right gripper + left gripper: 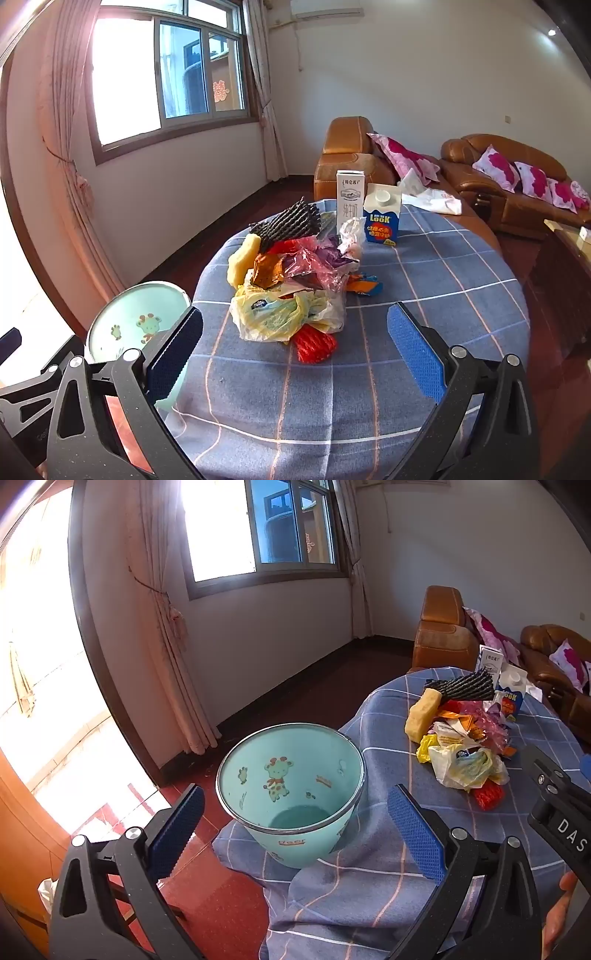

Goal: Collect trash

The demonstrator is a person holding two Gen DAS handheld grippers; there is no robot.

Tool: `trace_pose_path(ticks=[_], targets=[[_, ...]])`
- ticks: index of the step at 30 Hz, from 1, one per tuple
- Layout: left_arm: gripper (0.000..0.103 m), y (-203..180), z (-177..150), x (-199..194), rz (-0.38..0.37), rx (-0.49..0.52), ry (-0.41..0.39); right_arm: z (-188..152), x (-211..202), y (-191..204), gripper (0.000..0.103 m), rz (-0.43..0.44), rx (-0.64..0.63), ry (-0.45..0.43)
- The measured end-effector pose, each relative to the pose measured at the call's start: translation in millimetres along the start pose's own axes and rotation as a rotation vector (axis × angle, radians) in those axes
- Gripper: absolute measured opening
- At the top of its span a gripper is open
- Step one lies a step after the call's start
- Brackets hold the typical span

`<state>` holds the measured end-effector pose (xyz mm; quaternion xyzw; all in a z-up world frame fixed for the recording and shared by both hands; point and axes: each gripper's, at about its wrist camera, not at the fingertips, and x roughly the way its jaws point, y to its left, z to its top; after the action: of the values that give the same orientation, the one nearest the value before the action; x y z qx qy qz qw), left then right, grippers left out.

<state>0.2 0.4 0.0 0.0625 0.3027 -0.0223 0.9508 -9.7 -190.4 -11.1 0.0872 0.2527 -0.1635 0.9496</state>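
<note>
A mint-green trash bin point(291, 794) with cartoon giraffes stands beside the table's left edge; it is empty and also shows in the right wrist view point(136, 321). A pile of trash point(291, 280) lies on the blue checked tablecloth point(424, 295): plastic bags, wrappers, a yellow sponge, black foam net, red net. The pile also shows in the left wrist view point(461, 738). A white milk carton point(350, 201) and a blue carton point(382, 218) stand behind it. My left gripper point(295, 830) is open, just short of the bin. My right gripper point(295, 347) is open, in front of the pile.
Brown leather sofas point(509, 184) with pink cushions stand behind the table. A window point(173, 74) with curtains is on the far wall. Red tiled floor point(221, 904) lies left of the table. A white bag point(432, 195) lies at the table's far edge.
</note>
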Motion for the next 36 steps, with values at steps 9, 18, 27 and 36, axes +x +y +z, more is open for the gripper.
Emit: trace_pose_path(ticks=[9,18,27,36], targets=[[0.097,2.3,2.9,-0.5,-0.024,-0.024,0.018,0.2,-2.9,0.5,0.098,-0.003,-0.005,0.001],[0.097,-1.1,-1.8,0.0,0.009,0.011,0.001,-0.4,0.4,-0.9,0.098,0.009,0.002,0.021],[0.097,0.7,-2.4,0.2,0.006,0.004,0.005,0.0,0.4,-1.0,0.098,0.019,0.004,0.026],[0.097,0.2,-2.6,-1.7,0.006,0.003,0.002,1.9,-1.0,-0.2,0.098,0.022,0.003,0.023]])
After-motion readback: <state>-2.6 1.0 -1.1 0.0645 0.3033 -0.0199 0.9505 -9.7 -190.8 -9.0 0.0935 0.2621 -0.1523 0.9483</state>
